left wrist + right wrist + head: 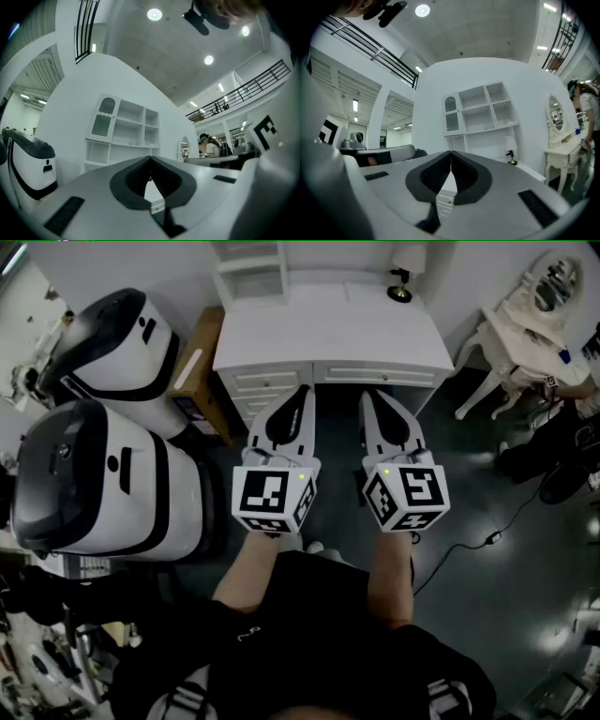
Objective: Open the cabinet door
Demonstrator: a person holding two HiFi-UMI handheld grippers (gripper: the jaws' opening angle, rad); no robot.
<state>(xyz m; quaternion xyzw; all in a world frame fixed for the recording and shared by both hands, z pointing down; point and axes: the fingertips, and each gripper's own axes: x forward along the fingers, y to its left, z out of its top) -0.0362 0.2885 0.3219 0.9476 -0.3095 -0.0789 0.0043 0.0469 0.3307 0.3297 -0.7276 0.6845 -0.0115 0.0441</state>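
Observation:
A white desk (333, 334) with drawers stands ahead, with an open-shelf hutch (248, 273) at its back left. The hutch has one arched glass cabinet door (106, 118), seen shut at its upper left, and also in the right gripper view as the cabinet door (451, 114). My left gripper (302, 392) and right gripper (367, 396) are held side by side, level, in front of the desk and well short of the hutch. The left gripper (150, 158) and the right gripper (451, 152) both have their jaws shut with nothing between them.
Two large white-and-black machines (112, 334) (103, 484) stand at the left, with a cardboard box (192, 371) beside the desk. A small lamp (401, 282) sits on the desk's back right. A white vanity table (520, 324), a person (572, 427) and a floor cable (469, 545) are at the right.

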